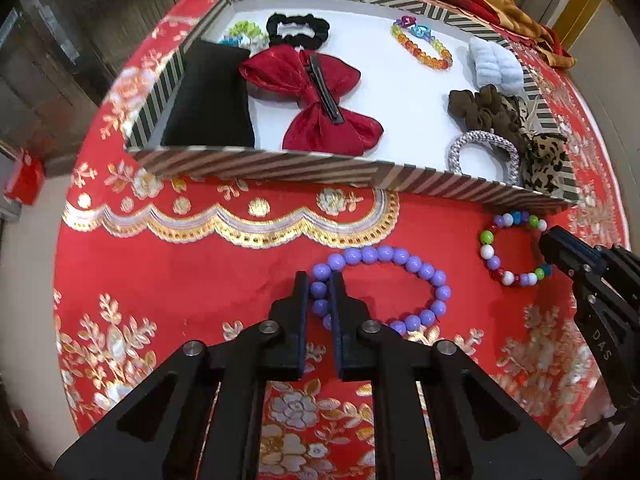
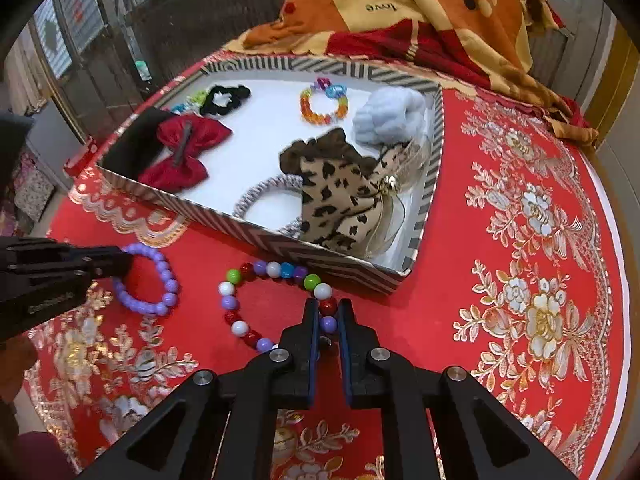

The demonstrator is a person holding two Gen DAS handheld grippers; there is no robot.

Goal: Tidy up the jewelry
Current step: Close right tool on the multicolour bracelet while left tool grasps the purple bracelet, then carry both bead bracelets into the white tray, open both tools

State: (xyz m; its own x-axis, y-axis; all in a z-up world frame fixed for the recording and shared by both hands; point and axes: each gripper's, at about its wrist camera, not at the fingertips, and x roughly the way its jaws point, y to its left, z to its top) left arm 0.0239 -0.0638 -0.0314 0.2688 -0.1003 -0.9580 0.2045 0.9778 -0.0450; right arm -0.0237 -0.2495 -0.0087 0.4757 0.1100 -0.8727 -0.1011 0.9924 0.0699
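My left tool (image 1: 320, 280) is pinched on the near-left side of the purple bead bracelet (image 1: 400, 258), which lies on the red embroidered table (image 1: 200, 264). My right tool (image 2: 329, 307) is clamped on the multicoloured bead bracelet (image 2: 240, 327), just beside the striped box (image 1: 280, 168). Inside the box lie a red bow clip (image 1: 312, 100), a black scrunchie (image 1: 298, 30) and a leopard-print scrunchie (image 2: 332, 192).

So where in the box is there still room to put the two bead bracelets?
The bare white floor of the box is widest in the middle, between the red bow, the rainbow bracelet and the brown scrunchie. The right end is crowded: the fluffy blue band, the silver band and the leopard bow sit close together.
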